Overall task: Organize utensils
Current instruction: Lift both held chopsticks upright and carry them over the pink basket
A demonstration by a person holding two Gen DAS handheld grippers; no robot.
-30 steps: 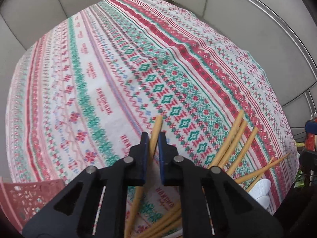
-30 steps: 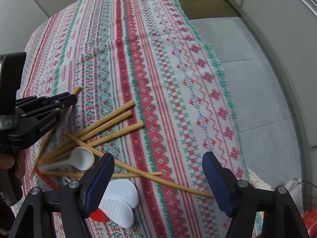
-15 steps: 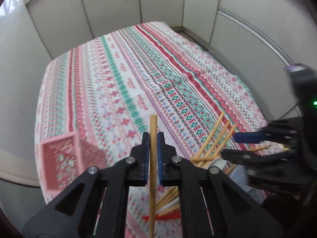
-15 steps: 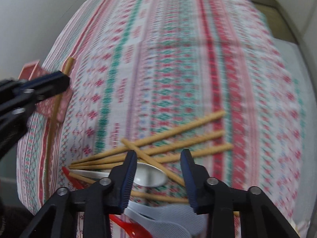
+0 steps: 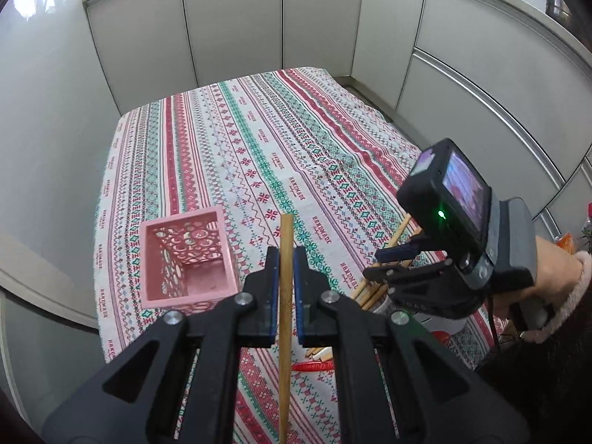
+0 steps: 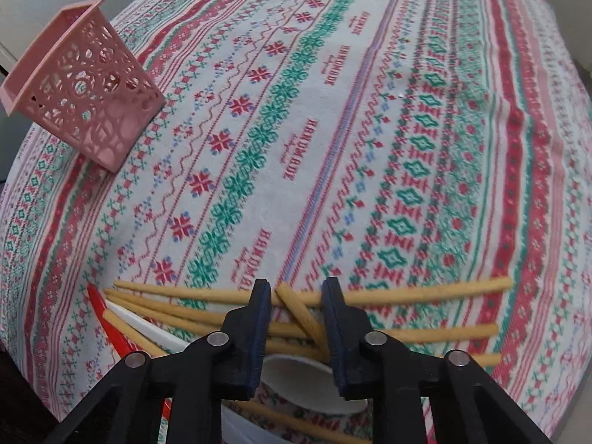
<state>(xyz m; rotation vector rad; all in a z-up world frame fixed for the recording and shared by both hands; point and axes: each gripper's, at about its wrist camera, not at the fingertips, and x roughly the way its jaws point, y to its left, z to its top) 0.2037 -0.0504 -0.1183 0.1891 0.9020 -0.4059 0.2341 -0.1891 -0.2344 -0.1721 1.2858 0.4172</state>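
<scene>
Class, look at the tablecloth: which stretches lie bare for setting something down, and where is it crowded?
Bare: the tablecloth beyond the pink basket to the far edge, and the band between basket and chopstick pile. Crowded: the near edge, with chopsticks, white spoons and a red utensil.

The right tongs (image 6: 296,327) hang over a heap of wooden chopsticks (image 6: 425,294) on the desk (image 6: 333,118), which wears a striped, patterned cloth. Their jaws are closing, and one slanted chopstick (image 6: 301,312) lies between them; whether the pads press it cannot be told. Just below the tongs sits a white spoon (image 6: 307,383). To their left lies a red utensil (image 6: 107,318) under the chopstick ends. Far up and left stands a pink lattice basket (image 6: 85,85), well apart.
</scene>
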